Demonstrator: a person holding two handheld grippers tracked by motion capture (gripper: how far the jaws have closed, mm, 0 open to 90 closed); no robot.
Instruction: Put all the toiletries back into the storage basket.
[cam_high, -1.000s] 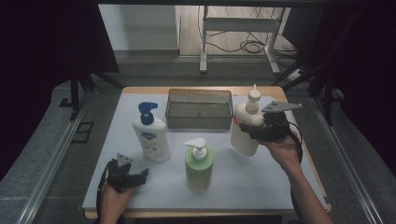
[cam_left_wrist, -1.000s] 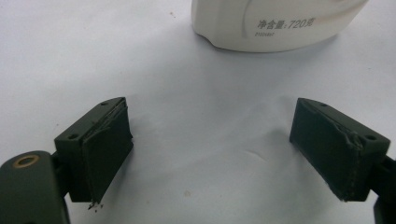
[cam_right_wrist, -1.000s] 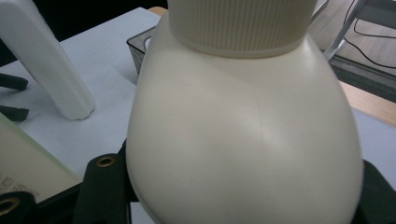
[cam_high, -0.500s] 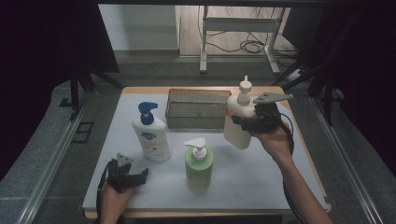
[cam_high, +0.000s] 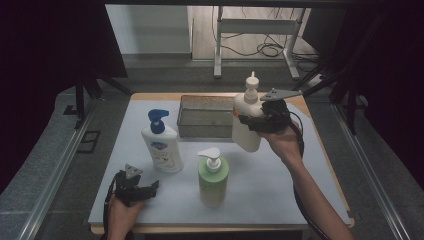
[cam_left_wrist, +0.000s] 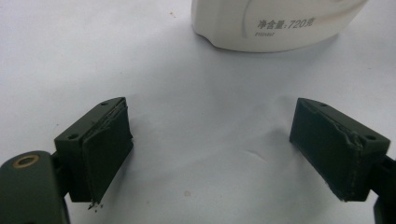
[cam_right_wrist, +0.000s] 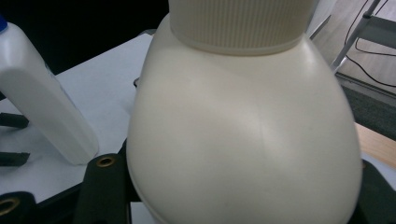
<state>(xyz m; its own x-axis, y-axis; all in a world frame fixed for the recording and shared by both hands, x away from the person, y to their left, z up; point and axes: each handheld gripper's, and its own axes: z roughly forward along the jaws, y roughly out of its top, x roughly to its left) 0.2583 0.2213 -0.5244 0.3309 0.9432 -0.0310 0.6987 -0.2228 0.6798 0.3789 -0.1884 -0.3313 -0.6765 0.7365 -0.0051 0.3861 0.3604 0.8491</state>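
My right gripper (cam_high: 252, 121) is shut on a cream pump bottle (cam_high: 247, 119), held off the table beside the wire basket (cam_high: 205, 116); in the right gripper view the cream bottle (cam_right_wrist: 243, 126) sits wedged between the jaws. A white bottle with a blue pump (cam_high: 161, 142) stands left of the basket, and its base (cam_left_wrist: 275, 23) lies just ahead of my left gripper (cam_left_wrist: 233, 149). That left gripper (cam_high: 150, 189) rests open on the mat near the front left, nothing between its jaws. A green pump bottle (cam_high: 212, 176) stands front centre.
A pale mat (cam_high: 280, 185) covers the wooden table. Beyond the table's far edge are a metal frame and cables (cam_high: 260, 47) on the floor. Dark rails run along both sides of the table.
My right gripper has carried the cream bottle up and leftward, toward the basket. The left gripper has stayed put.
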